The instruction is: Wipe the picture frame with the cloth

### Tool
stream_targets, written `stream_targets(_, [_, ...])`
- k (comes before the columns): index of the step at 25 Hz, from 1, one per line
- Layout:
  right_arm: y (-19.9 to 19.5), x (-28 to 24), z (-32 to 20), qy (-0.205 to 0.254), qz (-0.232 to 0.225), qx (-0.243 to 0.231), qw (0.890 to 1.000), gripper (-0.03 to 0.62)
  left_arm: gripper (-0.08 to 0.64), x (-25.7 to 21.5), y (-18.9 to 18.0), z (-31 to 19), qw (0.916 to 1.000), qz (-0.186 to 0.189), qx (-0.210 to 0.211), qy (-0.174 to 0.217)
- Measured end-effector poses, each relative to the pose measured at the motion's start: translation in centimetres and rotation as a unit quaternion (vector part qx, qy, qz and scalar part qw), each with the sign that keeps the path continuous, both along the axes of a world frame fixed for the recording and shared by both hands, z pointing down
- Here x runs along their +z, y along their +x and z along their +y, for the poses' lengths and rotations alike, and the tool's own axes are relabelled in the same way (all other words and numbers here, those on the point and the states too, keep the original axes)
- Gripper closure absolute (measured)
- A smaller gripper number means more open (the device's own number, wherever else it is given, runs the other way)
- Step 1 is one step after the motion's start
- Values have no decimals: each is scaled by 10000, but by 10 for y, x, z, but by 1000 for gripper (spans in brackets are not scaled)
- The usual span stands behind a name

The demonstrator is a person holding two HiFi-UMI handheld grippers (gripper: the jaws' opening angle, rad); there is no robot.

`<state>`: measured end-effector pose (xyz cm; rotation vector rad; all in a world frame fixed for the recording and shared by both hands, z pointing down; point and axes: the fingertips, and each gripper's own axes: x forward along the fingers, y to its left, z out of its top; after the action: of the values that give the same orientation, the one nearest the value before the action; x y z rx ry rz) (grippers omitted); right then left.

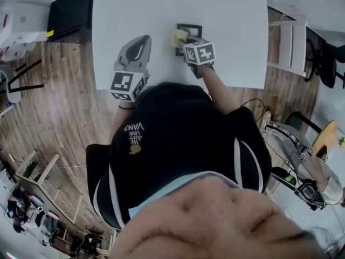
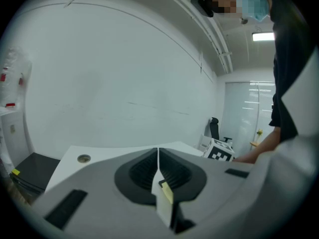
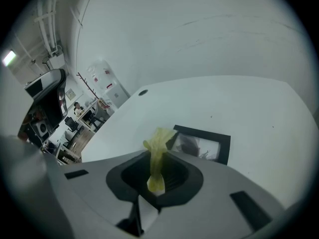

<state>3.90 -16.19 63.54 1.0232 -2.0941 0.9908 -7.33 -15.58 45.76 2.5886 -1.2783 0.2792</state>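
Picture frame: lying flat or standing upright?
Lying flat: the picture frame rests face up on the white table.

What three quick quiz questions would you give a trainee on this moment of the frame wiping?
1. True or false: the left gripper has its jaws closed together.
2. Pick one. The picture frame is: A) standing upright, B) lying flat on the table, C) held off the table by a gripper.
3. Fill the gap: the right gripper is shut on the yellow ____.

Key: 1 true; 2 B; 3 cloth.
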Motion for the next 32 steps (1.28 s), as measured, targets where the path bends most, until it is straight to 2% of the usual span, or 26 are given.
stream_targets(12, [27, 9, 2, -173, 172, 246, 9994, 546, 541, 3, 10, -4, 9998, 20, 199, -28])
stream_targets(32, [96, 11, 17, -273, 359, 918, 9948, 546, 541, 3, 48, -6, 9976, 44, 697, -18])
